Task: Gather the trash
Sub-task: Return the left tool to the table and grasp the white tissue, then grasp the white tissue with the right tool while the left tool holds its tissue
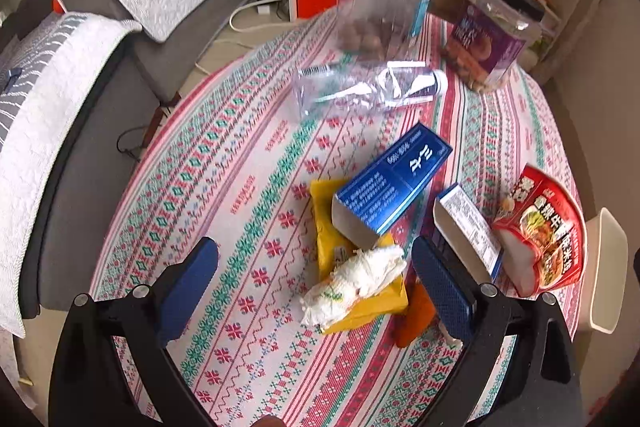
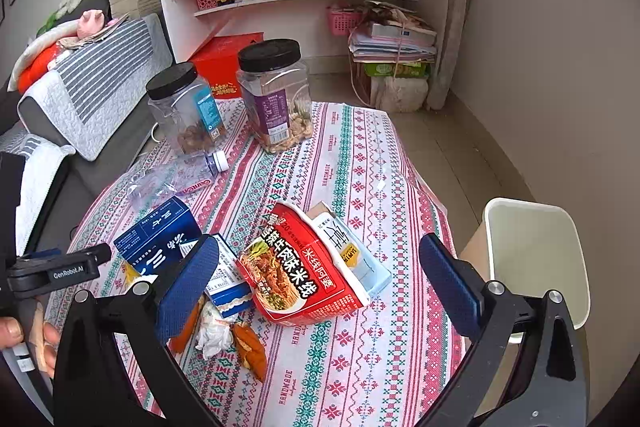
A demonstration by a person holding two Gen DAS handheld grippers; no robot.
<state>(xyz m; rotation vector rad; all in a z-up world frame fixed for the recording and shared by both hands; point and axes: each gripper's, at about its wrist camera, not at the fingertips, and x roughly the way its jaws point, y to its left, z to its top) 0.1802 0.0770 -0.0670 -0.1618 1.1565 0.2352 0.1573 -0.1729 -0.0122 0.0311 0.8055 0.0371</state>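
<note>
Both grippers, left (image 1: 315,281) and right (image 2: 319,281), gape empty. Best to centre the left over the tissue (image 1: 354,283), pinch gently, then carry to the bin (image 2: 536,259).

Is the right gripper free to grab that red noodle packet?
Probably yes. The right gripper is open and holds nothing, and the red noodle packet lies on top of the pile between its fingers, with nothing covering it.

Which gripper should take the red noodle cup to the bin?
Right. The right gripper is open with the red noodle cup between its fingers, and the cream bin beside it. The left gripper faces the crumpled tissue.
</note>
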